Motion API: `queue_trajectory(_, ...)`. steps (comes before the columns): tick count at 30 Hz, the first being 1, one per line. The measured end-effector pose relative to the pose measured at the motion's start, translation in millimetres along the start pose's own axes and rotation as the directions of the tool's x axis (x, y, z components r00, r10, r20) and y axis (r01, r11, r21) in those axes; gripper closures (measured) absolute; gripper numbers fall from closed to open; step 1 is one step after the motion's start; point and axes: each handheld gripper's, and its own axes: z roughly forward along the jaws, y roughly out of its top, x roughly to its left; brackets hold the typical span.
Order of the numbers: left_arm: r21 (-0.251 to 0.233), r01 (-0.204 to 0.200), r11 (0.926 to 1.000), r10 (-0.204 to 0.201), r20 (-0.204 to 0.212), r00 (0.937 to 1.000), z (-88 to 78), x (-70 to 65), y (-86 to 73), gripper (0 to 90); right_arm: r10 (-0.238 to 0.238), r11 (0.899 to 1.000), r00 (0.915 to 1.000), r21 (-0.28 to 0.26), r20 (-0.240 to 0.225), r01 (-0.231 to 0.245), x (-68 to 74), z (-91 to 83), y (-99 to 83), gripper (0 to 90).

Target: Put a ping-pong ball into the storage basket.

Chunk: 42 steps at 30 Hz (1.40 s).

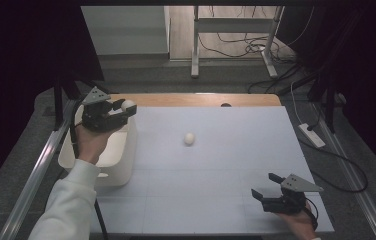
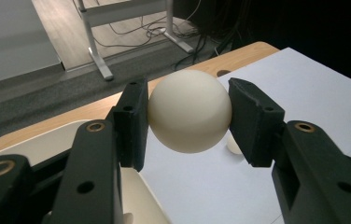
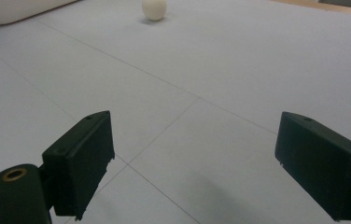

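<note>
So my left gripper [image 2: 190,112] has a cream ball [image 2: 190,111] pinched between its jaws, one pad pressing on each side, ball sitting right at the tips. From the high view I've got it up over the white tub [image 1: 123,167] at the left edge of the table [image 1: 236,150], about above the tub's far rim, with my hand [image 1: 92,142] wrapped round the gripper body from below. The ball is clear of the tub, nothing under it but air.

A second ball [image 1: 189,138] is out on the white tabletop, roughly mid-table, well apart from the tub. It also shows past the right pad in the left gripper view.

My right gripper [image 1: 262,187] is parked low at the near right corner, jaws spread wide, nothing between them. In its own view they point across the bare table toward that loose ball.
</note>
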Motion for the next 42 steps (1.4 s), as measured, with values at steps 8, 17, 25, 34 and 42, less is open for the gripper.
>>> queue_trajectory(8,0.009,0.019,0.9998,-0.018,-0.031,0.9993,-0.8,10.9,-1.8,50.8,0.003,1.0,1.0,0.001,0.0,-0.003,0.2,0.2,-0.2,11.6)
queue_trajectory(17,0.021,0.045,0.9988,-0.043,-0.066,0.9969,-1.5,25.1,-4.0,50.8,0.004,1.0,1.0,0.0,0.002,-0.004,0.1,-0.1,-0.3,11.6)
queue_trajectory(25,0.034,0.051,0.9981,-0.048,-0.091,0.9947,-2.6,32.4,-5.3,50.8,0.007,1.0,1.0,-0.002,-0.002,-0.007,-0.3,-0.1,-0.5,11.7)
queue_trajectory(34,0.043,0.068,0.9967,-0.063,-0.107,0.9922,-2.8,41.1,-7.2,50.8,0.004,1.0,1.0,-0.001,0.002,-0.004,0.1,-0.2,-0.2,11.6)
queue_trajectory(42,0.056,0.091,0.9943,-0.083,-0.131,0.9879,-3.4,52.2,-10.7,50.8,0.006,1.0,1.0,-0.002,0.0,-0.006,-0.2,-0.1,-0.4,11.7)
